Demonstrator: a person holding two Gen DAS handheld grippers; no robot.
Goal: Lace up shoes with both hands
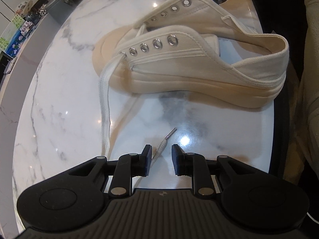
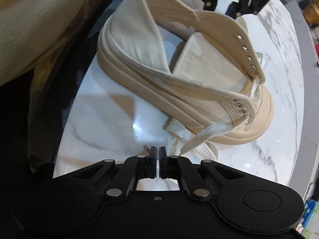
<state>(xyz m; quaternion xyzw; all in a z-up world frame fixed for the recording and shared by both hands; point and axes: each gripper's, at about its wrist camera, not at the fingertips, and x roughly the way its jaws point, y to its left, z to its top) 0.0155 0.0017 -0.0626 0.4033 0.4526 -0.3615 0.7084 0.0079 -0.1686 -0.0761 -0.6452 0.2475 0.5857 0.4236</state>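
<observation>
The shoe (image 1: 191, 59) lies on the marble table (image 1: 59, 99), heel toward the table's near edge where a person's sleeve (image 1: 311, 59) shows and toe toward the far side, laced only through the lowest eyelets; the upper eyelets (image 1: 157, 43) on both flaps are empty. Left side first: we see the left lace end (image 1: 104, 103) run from the bottom eyelet down across the marble and curl back, its metal aglet (image 1: 171, 134) lying just ahead of the left gripper (image 1: 161, 160). That gripper is released; the lace passes between its jaws, close against the left pad, but we see no pinch on it. Right side: the right lace end (image 2: 201, 137) drops from the toe area onto the table and folds beside the right gripper (image 2: 158, 160), whose jaws are clenched nearly together. We cannot tell whether lace is caught between them; a small metal tip (image 2: 146, 147) shows just left of the fingers. Risks, in our judgement: the left jaws may close on the table-side weave rather than near the aglet, leaving a floppy tip that will not enter an eyelet; the right claw may have shut on nothing; a hard pull on either end could slide the unheld shoe across the glossy marble or draw the lace out of the bottom eyelets.
</observation>
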